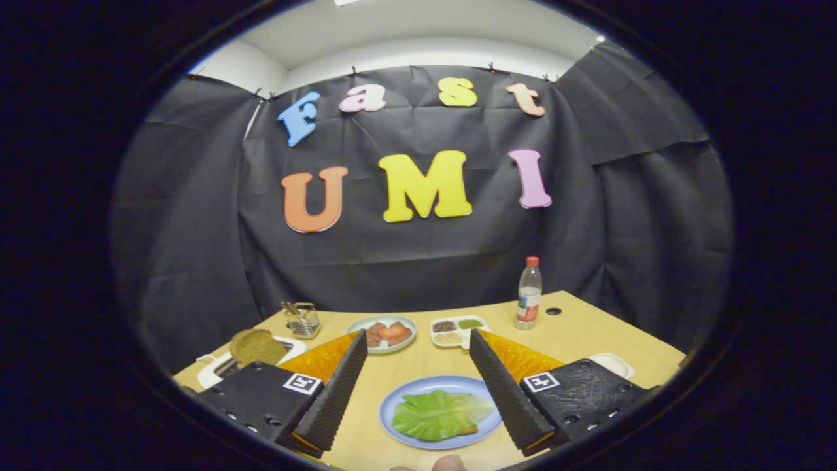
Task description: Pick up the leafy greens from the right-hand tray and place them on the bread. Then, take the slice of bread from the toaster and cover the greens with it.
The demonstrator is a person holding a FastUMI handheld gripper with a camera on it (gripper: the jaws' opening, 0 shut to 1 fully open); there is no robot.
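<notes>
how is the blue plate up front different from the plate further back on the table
The blue plate lies between the open gripper fingers and holds leafy greens over bread. The far plate sits beyond the fingertips, looks paler and smaller from here, and holds reddish pieces. Both are round and rest flat on the wooden table.

The leafy greens (439, 415) were pale to bright green, veined, on a light blue plate (392, 404). The table (575, 333) was light wood-grain. The bottle (528, 292) was clear with a red cap – the toaster (212, 371) white, its bread slice (258, 346) golden brown, speckled.
</notes>
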